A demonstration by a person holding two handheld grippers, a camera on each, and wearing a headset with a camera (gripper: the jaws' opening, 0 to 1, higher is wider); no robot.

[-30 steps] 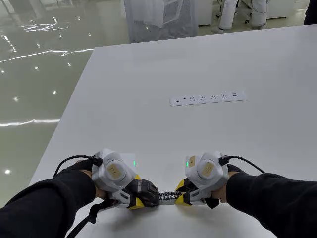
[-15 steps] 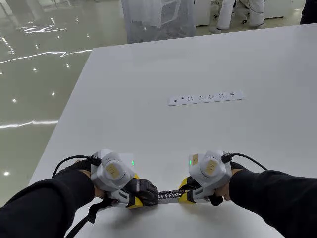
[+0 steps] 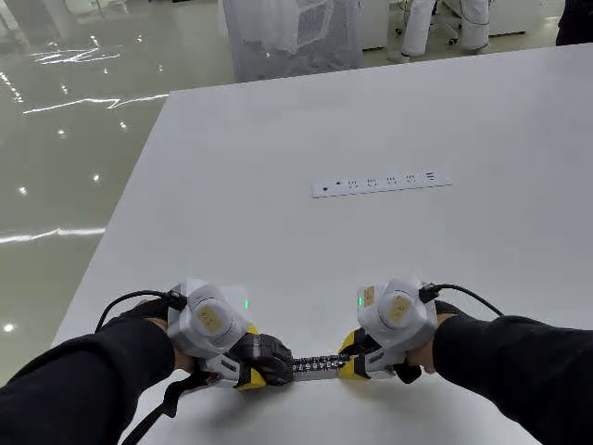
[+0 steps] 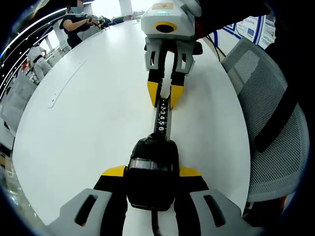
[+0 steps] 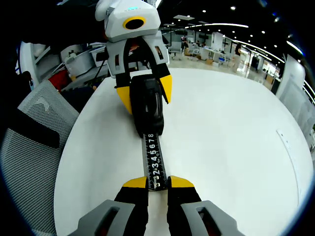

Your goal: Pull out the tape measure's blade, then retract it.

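- Tape measure (image 3: pixel 267 358) close to the near left corner of the white table (image 3: pixel 278 139), black case (image 4: pixel 151 169) clamped between the yellow-tipped jaws of the left gripper (image 3: pixel 254 356).
- Blade (image 5: pixel 152 158) drawn out a short way toward the right, numbers up to 8 readable in the right gripper view, free end pinched tight in the jaws of the right gripper (image 3: pixel 350 358).
- Grippers facing each other, near one another, joined by the straight run of blade, with little table behind them.
- Just off the near rim, behind both grippers: grey mesh chair (image 4: pixel 266 98), close to the tabletop edge.
- To the left: table's left edge near the left gripper, glossy floor (image 3: pixel 65 139) beyond it.
- To the right and ahead: wide open white top.
- Farther ahead: white power strip (image 3: pixel 380 183) lying flat, well apart from the grippers, roughly parallel to the far edge.
- Past the far edge: legs of people (image 3: pixel 422 23) in white, standing on the floor.
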